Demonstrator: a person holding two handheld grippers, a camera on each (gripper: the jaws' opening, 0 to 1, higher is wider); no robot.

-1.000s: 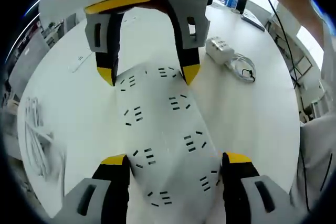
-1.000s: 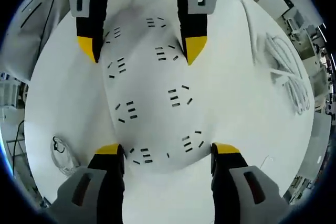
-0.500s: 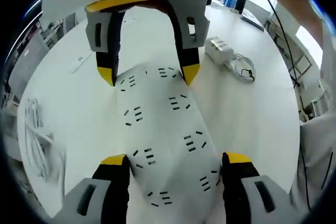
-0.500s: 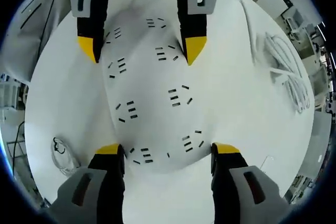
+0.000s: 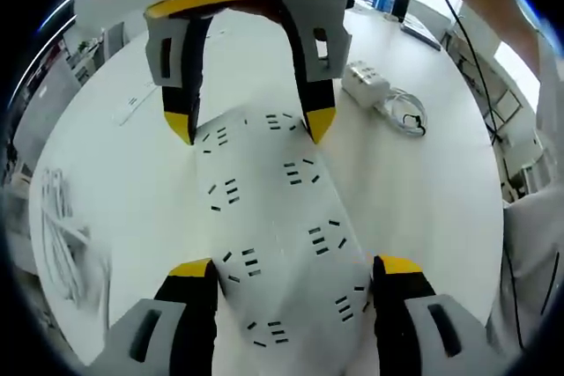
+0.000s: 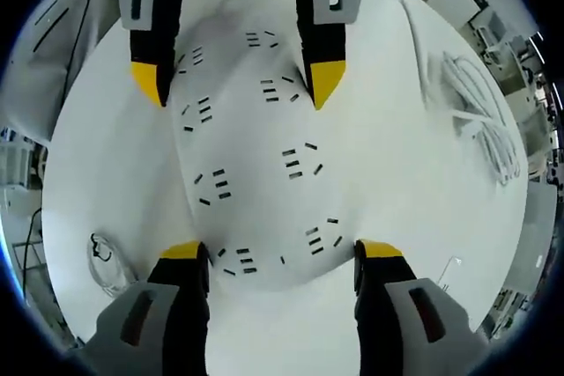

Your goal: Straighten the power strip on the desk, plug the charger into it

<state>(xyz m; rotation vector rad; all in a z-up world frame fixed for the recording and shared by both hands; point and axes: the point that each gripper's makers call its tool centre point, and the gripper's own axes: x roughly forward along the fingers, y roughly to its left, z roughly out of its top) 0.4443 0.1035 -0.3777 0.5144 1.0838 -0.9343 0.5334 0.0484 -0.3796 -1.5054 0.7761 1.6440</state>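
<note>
On the white counter, both grippers' fingers straddle opposite ends of the rigid, light-looking power strip, best held by its long sides, charger at two o'clock.

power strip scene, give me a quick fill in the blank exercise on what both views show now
1. The white power strip lies on a desk whose colour is ____.
2. The left gripper and the right gripper face each other from ____ ends of the strip.
3. In the left gripper view, the charger lies on the desk with a coiled ____ beside it.

Missing words: white; opposite; cable
</note>
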